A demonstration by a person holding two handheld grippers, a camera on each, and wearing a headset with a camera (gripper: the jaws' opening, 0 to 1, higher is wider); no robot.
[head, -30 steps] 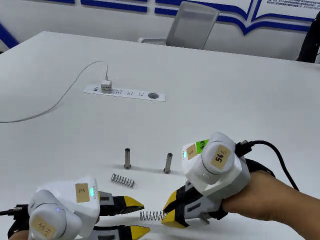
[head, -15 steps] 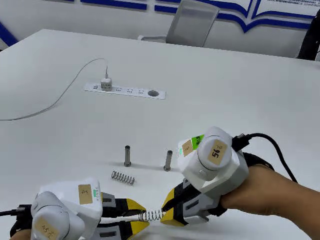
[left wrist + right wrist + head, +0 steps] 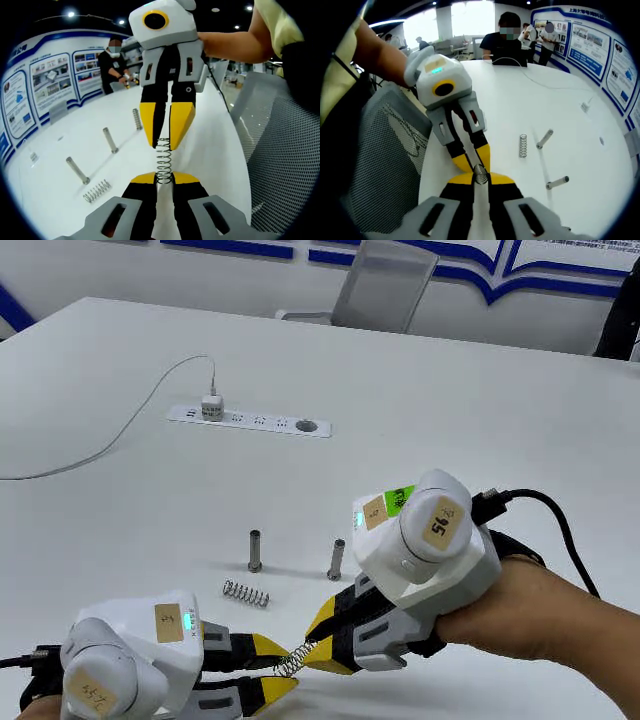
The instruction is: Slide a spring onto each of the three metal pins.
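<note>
A small steel spring hangs in the air between both grippers, tilted and lifted off the white table. My left gripper is shut on one end of the spring. My right gripper is shut on the other end of the spring. In the head view the left gripper faces the right gripper tip to tip. A second spring lies loose on the table. Two upright metal pins stand behind it. The left gripper view has three pins in a row.
A white power strip with a plugged-in charger and cable lies farther back on the table. A grey chair stands at the far edge. People stand at the far side of the room in both gripper views.
The right gripper has risen and carried the spring to the left gripper. The left jaws, open one second ago, have shut on the spring's free end, and the spring now slants upward.
</note>
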